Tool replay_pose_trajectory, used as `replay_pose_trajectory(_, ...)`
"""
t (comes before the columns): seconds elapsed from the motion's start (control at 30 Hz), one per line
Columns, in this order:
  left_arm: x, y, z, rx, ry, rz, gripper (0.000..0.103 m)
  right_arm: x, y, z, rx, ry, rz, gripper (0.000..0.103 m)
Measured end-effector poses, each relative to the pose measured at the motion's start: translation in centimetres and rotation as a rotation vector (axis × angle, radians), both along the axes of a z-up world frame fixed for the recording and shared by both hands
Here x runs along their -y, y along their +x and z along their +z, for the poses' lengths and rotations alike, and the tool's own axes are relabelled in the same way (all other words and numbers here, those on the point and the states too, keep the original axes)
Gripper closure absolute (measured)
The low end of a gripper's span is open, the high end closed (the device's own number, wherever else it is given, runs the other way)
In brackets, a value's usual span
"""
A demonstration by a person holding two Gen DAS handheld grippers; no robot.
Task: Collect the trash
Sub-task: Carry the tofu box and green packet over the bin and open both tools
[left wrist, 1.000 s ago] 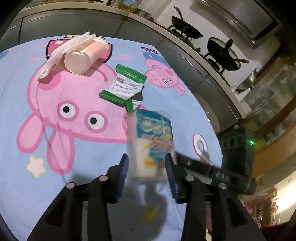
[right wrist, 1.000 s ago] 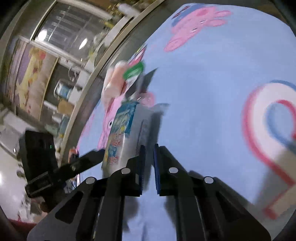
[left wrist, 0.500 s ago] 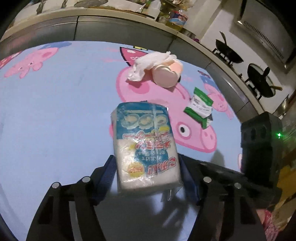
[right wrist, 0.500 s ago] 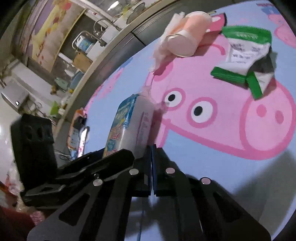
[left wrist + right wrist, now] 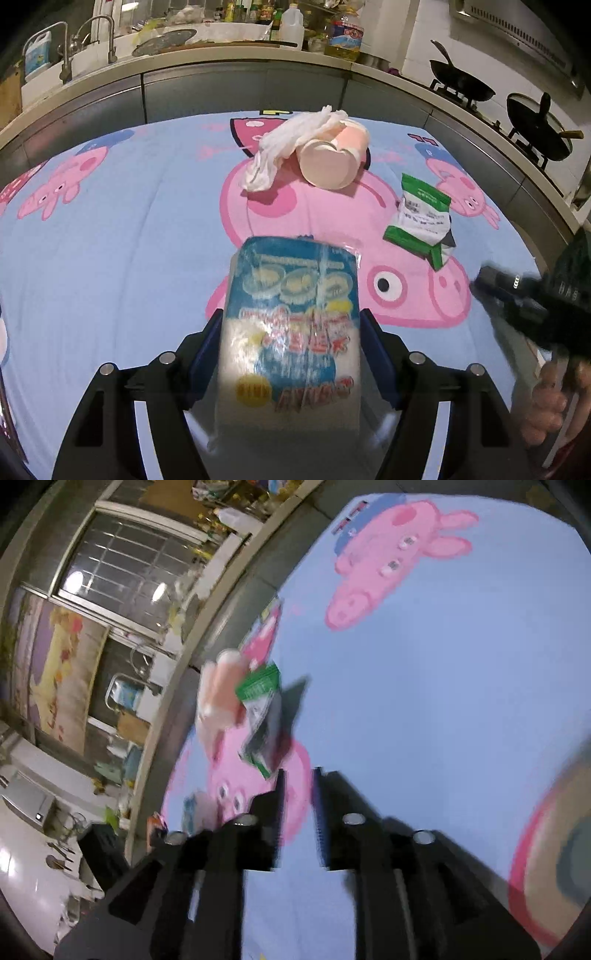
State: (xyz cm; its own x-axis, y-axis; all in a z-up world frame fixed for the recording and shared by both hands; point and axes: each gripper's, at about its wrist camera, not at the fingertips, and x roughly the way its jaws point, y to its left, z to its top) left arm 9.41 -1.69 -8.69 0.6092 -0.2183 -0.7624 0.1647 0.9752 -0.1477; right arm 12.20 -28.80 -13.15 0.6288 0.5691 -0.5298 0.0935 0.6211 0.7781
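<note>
A blue-and-white tissue pack (image 5: 291, 332) sits between the pads of my left gripper (image 5: 290, 314). Its jaws are opening slightly while the pads still press the pack's sides. Farther off on the cloth lie a pink paper cup (image 5: 334, 162) on its side, a crumpled white tissue (image 5: 288, 147) against it, and a green-and-white wrapper (image 5: 421, 218) to the right. My right gripper (image 5: 297, 775) is blurred and its jaws are opening with nothing between them. It points toward the cup (image 5: 221, 690) and the wrapper (image 5: 260, 701). From the left wrist view it shows at the right edge (image 5: 517, 295), held by a hand (image 5: 554, 402).
A blue tablecloth (image 5: 110, 240) with pink pig prints covers the table. Behind it runs a kitchen counter (image 5: 221, 70) with bottles and a sink tap at the left. Two black woks (image 5: 461, 85) stand on the stove at the back right.
The right gripper, earlier shut on the pack's edge, has let go, parted its jaws and pulled away to the right. The left gripper keeps the pack, now broad side between wider jaws.
</note>
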Motion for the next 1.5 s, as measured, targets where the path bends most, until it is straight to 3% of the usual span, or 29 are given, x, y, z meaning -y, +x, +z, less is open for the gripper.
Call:
replay_pose_trajectory(0.03, 0.1, 0.1, 0.0, 0.003, 0.005, -0.003, 0.032, -0.7, 0.7, 0.7, 0.019, -0.014, -0.005, 0.052)
replay_pose_trajectory(0.1, 0.2, 0.2, -0.1, 0.006, 0.009, -0.010, 0.032, -1.4, 1.8, 1.7, 0.055, -0.062, -0.010, 0.035)
replay_pose_trajectory(0.23, -0.1, 0.1, 0.0, 0.007, 0.010, -0.005, 0.037, -3.0, 4.9, 1.8, 0.041, -0.123, 0.007, 0.048)
replay_pose_trajectory(0.4, -0.7, -0.5, 0.0, 0.004, 0.029, 0.018, 0.039, -7.5, 7.8, 2.0, 0.070, -0.217, 0.075, 0.053)
replay_pose_trajectory(0.47, -0.8, -0.9, 0.0, 0.010, 0.048, 0.025, 0.039, -8.5, 7.9, 1.8, 0.071, -0.270, 0.088, 0.068)
replay_pose_trajectory(0.53, -0.8, -1.3, -0.1, 0.011, 0.072, 0.030, 0.039, -8.6, 7.4, 1.4, 0.056, -0.262, 0.093, 0.093)
replay_pose_trajectory(0.6, -0.8, -1.6, -0.2, 0.011, 0.090, 0.036, 0.041, -8.0, 6.2, 0.7, 0.039, -0.211, 0.098, 0.100)
replay_pose_trajectory(0.8, -1.0, -2.4, -0.2, -0.005, 0.088, 0.047, 0.044, -7.3, 0.9, 0.1, 0.014, -0.131, 0.128, 0.102)
replay_pose_trajectory(1.0, 1.3, -4.4, -0.3, -0.005, 0.092, -0.032, 0.044, -5.0, -5.2, -0.1, 0.002, -0.123, 0.112, 0.102)
replay_pose_trajectory(1.23, 6.7, -5.5, -0.2, -0.001, 0.107, -0.214, 0.043, 0.9, -9.7, 0.0, 0.008, -0.143, -0.043, 0.102)
replay_pose_trajectory(1.5, 15.3, -2.5, 0.6, -0.043, 0.067, -0.381, 0.044, 8.4, -11.4, 0.2, 0.033, -0.119, -0.216, 0.102)
